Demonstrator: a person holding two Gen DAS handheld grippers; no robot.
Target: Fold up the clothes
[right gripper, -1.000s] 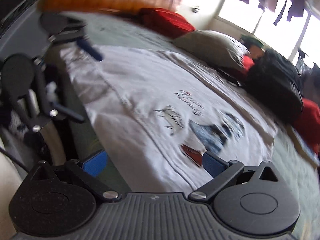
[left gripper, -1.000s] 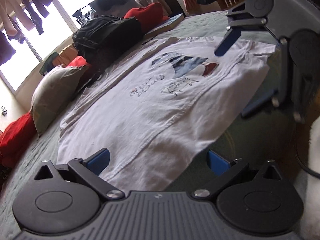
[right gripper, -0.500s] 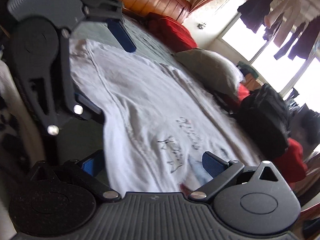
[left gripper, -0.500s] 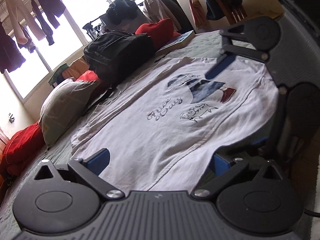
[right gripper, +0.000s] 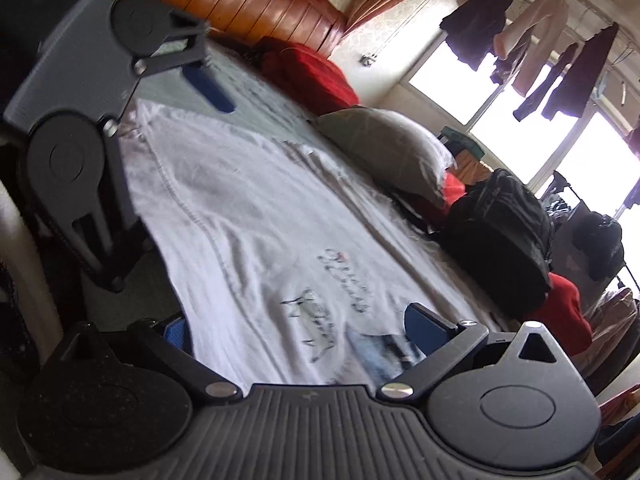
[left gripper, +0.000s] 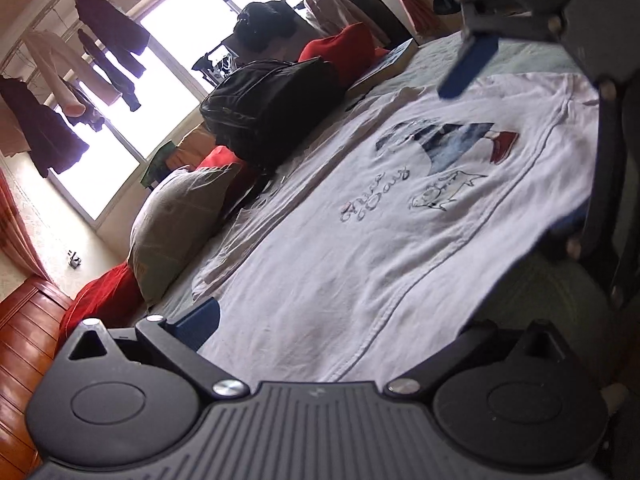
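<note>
One flat T-shirt, collar rightward.

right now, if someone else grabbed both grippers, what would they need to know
Left gripper: open, holding nothing, fingers straddling the near edge of the white t-shirt.
Right gripper: open, holding nothing, at the same near edge, further along.
The shirt lies flat, print up, on the green bedspread. A backpack and a grey pillow sit beyond it.
Done: shirt spread out. Left: grip the edge and make every fold.
</note>
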